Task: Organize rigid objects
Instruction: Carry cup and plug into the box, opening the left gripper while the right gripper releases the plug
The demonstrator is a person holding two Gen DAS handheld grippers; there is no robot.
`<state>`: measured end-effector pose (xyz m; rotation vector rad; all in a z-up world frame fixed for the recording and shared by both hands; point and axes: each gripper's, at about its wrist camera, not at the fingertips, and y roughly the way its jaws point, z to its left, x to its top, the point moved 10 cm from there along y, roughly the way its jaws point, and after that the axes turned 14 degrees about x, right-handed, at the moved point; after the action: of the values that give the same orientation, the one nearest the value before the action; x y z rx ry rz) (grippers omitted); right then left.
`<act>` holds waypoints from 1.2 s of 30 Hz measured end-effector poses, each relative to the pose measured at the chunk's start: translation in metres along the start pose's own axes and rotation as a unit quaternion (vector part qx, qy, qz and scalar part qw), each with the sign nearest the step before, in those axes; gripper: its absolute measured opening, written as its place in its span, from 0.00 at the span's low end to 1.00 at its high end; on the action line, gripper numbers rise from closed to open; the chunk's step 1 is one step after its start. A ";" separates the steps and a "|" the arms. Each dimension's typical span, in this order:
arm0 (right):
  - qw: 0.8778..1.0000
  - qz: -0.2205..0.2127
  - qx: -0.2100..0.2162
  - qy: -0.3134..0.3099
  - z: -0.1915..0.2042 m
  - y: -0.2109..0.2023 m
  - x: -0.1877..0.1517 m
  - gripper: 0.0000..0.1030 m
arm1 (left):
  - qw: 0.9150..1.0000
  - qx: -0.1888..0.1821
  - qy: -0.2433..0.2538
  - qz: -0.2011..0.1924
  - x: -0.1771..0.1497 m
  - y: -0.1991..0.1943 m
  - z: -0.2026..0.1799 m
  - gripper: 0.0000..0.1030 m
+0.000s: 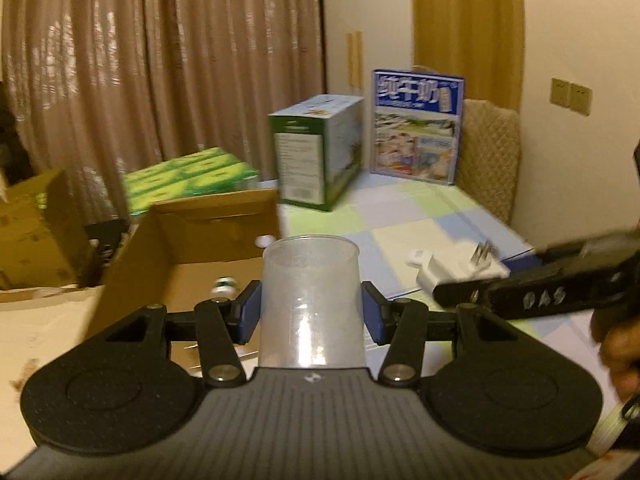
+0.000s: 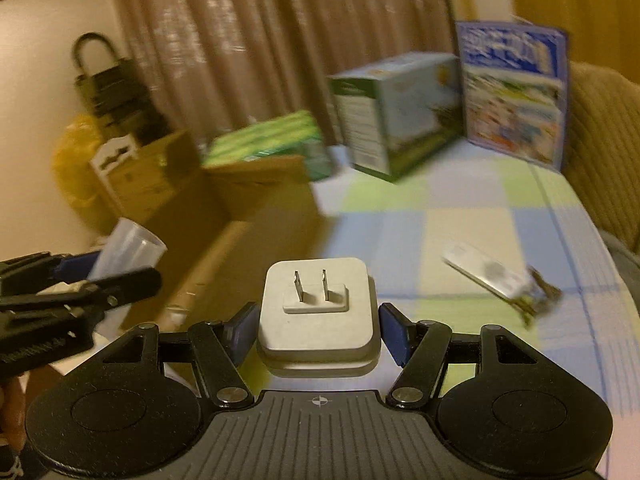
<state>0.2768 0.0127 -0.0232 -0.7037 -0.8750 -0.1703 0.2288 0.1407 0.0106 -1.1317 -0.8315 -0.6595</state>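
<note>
Left gripper (image 1: 310,312) fingers are clamping a translucent plastic cup (image 1: 311,280), right gripper (image 2: 318,326) fingers a white plug adapter (image 2: 318,312), both apparently heading for the open brown cardboard box (image 1: 208,240).

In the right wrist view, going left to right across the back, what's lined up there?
Black padlock → open cardboard box → green pack → green-and-white carton → blue printed carton.
</note>
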 end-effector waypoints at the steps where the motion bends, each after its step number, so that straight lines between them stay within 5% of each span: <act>1: 1.000 0.000 0.007 -0.006 0.011 0.004 0.004 0.60 | 1.000 0.004 0.001 0.004 -0.002 0.000 0.011 0.46; 15: 0.998 0.040 0.057 -0.009 0.082 0.096 0.030 0.60 | 0.997 0.054 -0.016 0.046 -0.022 0.037 0.131 0.46; 36: 0.997 0.061 0.056 0.000 0.081 0.140 0.015 0.60 | 0.996 0.033 -0.032 0.071 -0.041 0.080 0.130 0.46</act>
<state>0.2922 0.1728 -0.0458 -0.6492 -0.8327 -0.0124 0.2409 0.2904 -0.0390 -1.1453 -0.8138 -0.4765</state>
